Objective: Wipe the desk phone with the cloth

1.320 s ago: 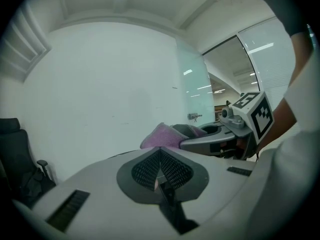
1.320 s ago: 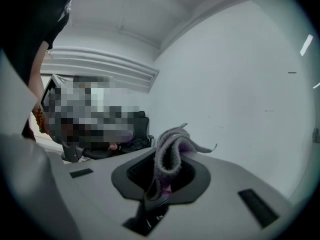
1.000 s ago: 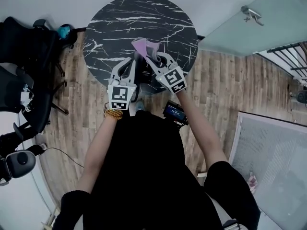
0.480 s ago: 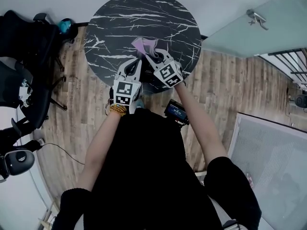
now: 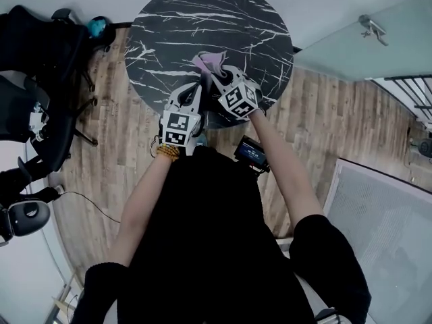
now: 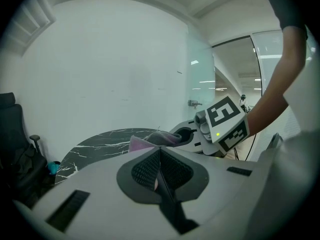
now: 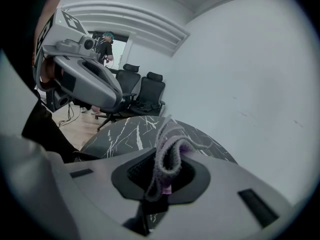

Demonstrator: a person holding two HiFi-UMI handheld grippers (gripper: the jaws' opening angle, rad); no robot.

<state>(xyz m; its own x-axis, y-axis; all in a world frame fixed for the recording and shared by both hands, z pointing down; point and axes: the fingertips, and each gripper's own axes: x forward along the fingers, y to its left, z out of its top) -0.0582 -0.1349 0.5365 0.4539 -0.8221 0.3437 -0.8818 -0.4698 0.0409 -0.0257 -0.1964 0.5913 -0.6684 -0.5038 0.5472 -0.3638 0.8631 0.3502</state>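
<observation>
**Cloth is pinched in the right gripper, left one is clamped on nothing**

The purple-pink cloth (image 5: 210,61) is stuck in the right gripper (image 5: 216,77). In the right gripper view the jaws are squeezed onto a bunched fold of it. The fabric loops up out of the pads and flops forward, with a loose thread trailing off to the side. From the head view the cloth sticks out past the tips of that gripper, over the round black marble table (image 5: 169,19), closer to the person's edge than the far one.

The left gripper (image 5: 197,90) sits right beside the right one, and the two angle in towards each other so their tips nearly meet. Its jaws are pressed together, and in the left gripper view the pads meet in a thin line with no cloth caught in them. From that camera the cloth shows just beyond the left tips, lying against the front of the right gripper.

The desk phone is hard to call. There's a dark shape at the table's near edge, right under both grippers, but they cover most of it, so I can't tell whether that's the phone. I also can't tell whether the cloth touches anything below it.

Around that there's a wooden floor (image 5: 115,160), black office chairs (image 5: 34,59) off to the left, and a small black device (image 5: 251,152) at the person's waist.
</observation>
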